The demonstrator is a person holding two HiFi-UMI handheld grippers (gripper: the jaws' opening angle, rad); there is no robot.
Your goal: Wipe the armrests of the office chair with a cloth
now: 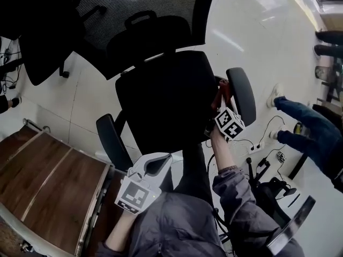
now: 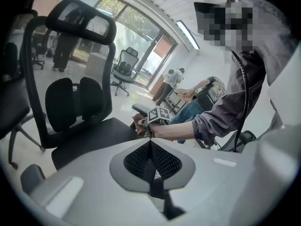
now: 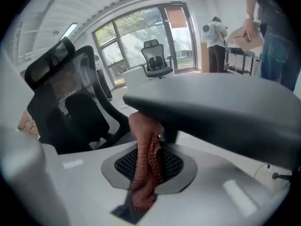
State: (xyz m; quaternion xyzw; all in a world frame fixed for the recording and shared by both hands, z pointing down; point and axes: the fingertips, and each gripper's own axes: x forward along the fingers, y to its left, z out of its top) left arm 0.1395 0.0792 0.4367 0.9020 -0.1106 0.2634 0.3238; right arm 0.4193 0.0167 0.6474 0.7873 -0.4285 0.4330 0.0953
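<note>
So the reddish-brown cloth [image 3: 145, 166] is pinched tight in the right gripper [image 1: 219, 105], whose jaws are clamped down on it with the fabric bunched up between them. In the right gripper view the cloth runs up from the jaws and its top end touches the lower edge of the armrest [image 3: 221, 114] pad. From the head view that's the armrest [image 1: 242, 90] on the right-hand side of the office chair [image 1: 161, 95], and the cloth [image 1: 220, 91] sits on the pad's seat-facing edge, between pad and seat [image 1: 166, 103].

The left gripper [image 1: 155, 165] hangs back near the front edge of the seat, close to the person's body, not touching the chair. Its jaws are pressed together with nothing in them, which the left gripper view shows pretty clearly. The other armrest [image 1: 113, 141] is just up and left of it, with no cloth on it.

Around the chair: a wooden table [image 1: 45, 178] at the lower left, pale floor [image 1: 268, 42], and a person in jeans [image 1: 308, 130] off at the right edge.
</note>
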